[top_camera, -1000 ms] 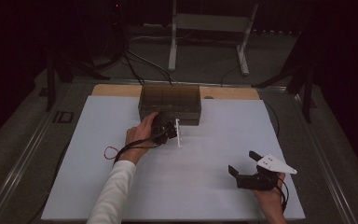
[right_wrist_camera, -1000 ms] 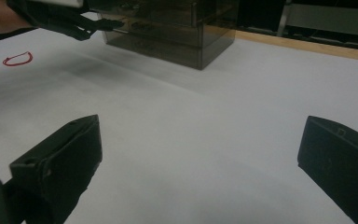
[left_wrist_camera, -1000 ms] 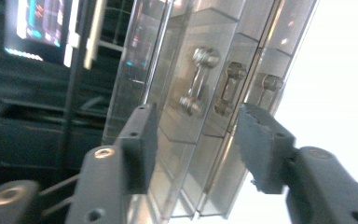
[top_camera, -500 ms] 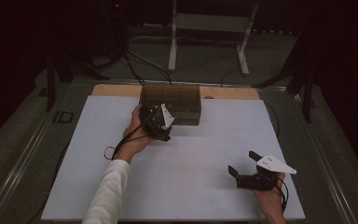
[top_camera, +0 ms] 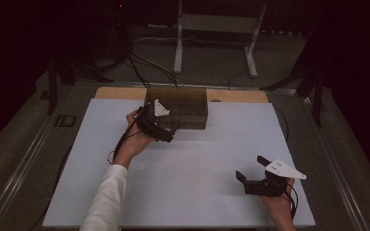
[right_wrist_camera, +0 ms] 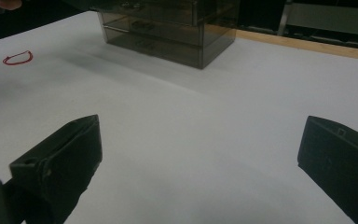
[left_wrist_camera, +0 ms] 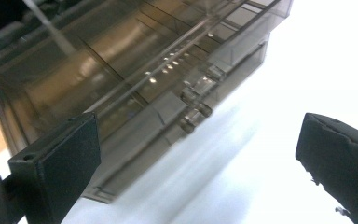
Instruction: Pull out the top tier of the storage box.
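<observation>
the fingers (left_wrist_camera: 56, 163) of the left gripper (top_camera: 160, 126) stand spread wide with nothing between them, having just been opening, and they look across the front of a smoked-plastic drawer box (top_camera: 177, 107) at the far middle of the white table (top_camera: 192, 192). in the left gripper view the box (left_wrist_camera: 135, 70) slants across the frame, its small clear knobs (left_wrist_camera: 193, 105) stacked one above another on the drawer fronts, apart from both pads. a thin pale stick (left_wrist_camera: 49, 28) shows through the tinted top compartment; what it is cannot be told. the right gripper (top_camera: 262, 180) rests low near the table's near right corner, well apart from the box, its jaws likewise spread and empty, the box (right_wrist_camera: 168, 28) seen far off along them and a red loop (right_wrist_camera: 17, 57) of cord lying on the white surface to one side.

the risk from here appears to lie in the box itself: it looks light and sits loose on a smooth sheet, so a pull on a knob with one gripper alone could drag the whole unit forward or tip it rather than slide a drawer. the knobs are small and glossy, and wide pads closing off-centre could slip off them. the cable trailing from the left gripper could also snag the box's corner as the hand swings.
</observation>
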